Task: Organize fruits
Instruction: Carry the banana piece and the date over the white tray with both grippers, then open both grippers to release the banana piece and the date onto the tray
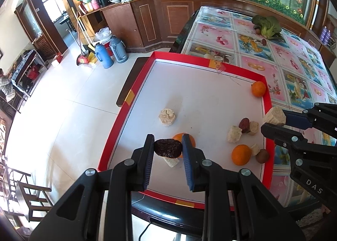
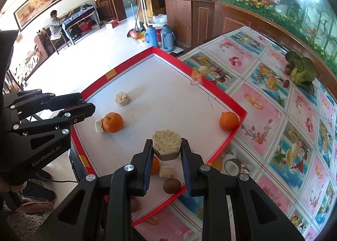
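Claw-wise you're mid-carry — left claw [image 1: 167, 150] clamps a dark date [image 1: 167, 150], right claw [image 2: 166, 150] a pale corn chunk [image 2: 166, 144] — next, find each its pile on the tray [image 1: 210, 97].

We see the right gripper [image 2: 167, 146] clamped on a pale, crumbly beige puck-shaped chunk [image 2: 166, 144], held above the white tray with a red rim [image 2: 223, 93]. On the tray floor: one round orange tangerine [image 2: 228, 121] tucked against the right edge near the far right corner; a second orange tangerine with a green stem [image 2: 113, 122] near the left edge, touching a small beige chunk [image 2: 98, 126]; a lumpy beige chunk [image 2: 122, 98] farther back. A brown round fruit [image 2: 172, 185] and a small pale block [image 2: 166, 171] lie near the tray's near edge. The left gripper [image 2: 83, 105] hangs over the left rim, pinching something dark. A green leafy vegetable [image 2: 302, 71] lies on the floral tablecloth [image 2: 273, 135].
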The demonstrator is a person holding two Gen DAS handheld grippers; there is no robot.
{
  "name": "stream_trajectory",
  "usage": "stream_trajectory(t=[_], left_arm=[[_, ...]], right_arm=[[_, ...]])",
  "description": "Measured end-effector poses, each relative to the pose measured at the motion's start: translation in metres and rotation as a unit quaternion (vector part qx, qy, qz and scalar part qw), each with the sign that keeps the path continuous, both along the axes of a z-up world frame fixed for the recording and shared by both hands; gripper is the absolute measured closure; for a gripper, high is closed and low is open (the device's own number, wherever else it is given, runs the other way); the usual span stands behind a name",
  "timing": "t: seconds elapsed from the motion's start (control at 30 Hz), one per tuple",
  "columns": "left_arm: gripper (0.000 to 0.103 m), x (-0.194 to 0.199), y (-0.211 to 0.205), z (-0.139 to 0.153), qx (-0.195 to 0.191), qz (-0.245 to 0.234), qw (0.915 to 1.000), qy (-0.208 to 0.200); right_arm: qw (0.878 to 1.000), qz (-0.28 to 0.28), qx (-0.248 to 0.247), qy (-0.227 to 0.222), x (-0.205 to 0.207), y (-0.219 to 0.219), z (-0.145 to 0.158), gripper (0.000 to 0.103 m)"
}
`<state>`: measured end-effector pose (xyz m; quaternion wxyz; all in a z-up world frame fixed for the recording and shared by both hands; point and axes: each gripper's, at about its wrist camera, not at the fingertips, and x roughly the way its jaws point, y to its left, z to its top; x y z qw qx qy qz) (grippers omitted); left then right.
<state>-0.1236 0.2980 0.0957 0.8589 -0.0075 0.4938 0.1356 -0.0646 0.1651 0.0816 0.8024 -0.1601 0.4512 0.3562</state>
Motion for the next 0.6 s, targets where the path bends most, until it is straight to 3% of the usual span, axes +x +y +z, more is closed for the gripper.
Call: stream_trajectory(t=[0.23,0.6], left_arm=[[0.075,0.008,-0.001,-0.006,0.006,0.003,1.0000,0.003],[0.075,0.021,-0.001,-0.029,0.008,0.010,0.9995,0.027]], right_arm=[[1.000,0.013,-0.024,0.006,0.017,0.023,-0.006,0.078],[0.998,-0.027,-0.021,0.047,0.025,0.026,-0.024,0.078]])
